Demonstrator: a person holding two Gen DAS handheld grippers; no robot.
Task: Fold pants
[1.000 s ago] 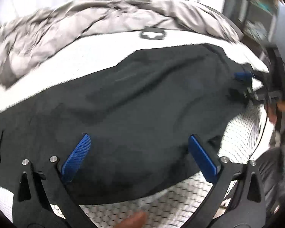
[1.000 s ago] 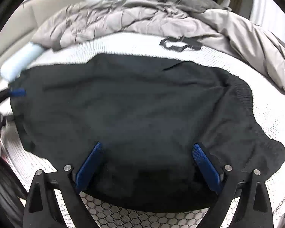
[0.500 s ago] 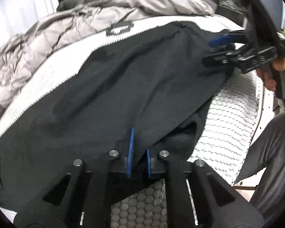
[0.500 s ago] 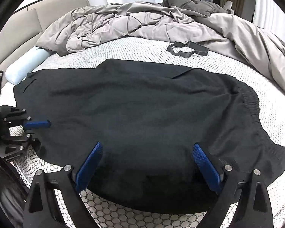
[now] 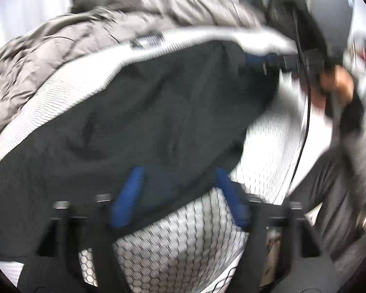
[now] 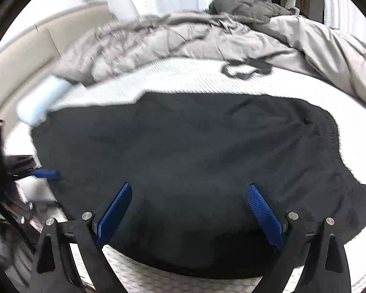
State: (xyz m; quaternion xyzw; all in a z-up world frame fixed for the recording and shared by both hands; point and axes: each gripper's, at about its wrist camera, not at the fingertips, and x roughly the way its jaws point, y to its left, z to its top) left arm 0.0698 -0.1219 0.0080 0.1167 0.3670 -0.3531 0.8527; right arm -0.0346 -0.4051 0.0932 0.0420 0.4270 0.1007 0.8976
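Note:
Black pants (image 6: 195, 151) lie spread flat across the white mattress (image 6: 183, 283). My right gripper (image 6: 189, 186) hangs open just above their near edge, nothing between its blue pads. In the blurred left wrist view the pants (image 5: 146, 112) stretch away to the upper right. My left gripper (image 5: 178, 173) has its jaws opening, with the near hem of the pants lying between them and the pads apart from the cloth. Each gripper shows in the other's view: the right one (image 5: 256, 63) at the far end of the pants, the left one (image 6: 46, 174) at the left hem.
A crumpled grey duvet (image 6: 183, 39) fills the back of the bed. A small black frame-like object (image 6: 246, 69) lies on the mattress behind the pants. A pale blue bolster (image 6: 41, 100) sits at the left by the beige headboard (image 6: 36, 39). A person's hand (image 5: 334, 83) holds the right gripper.
The left gripper shut on the pants' near hem half a second ago and has now spread its jaws again while moving. The right gripper stayed open over the near edge.

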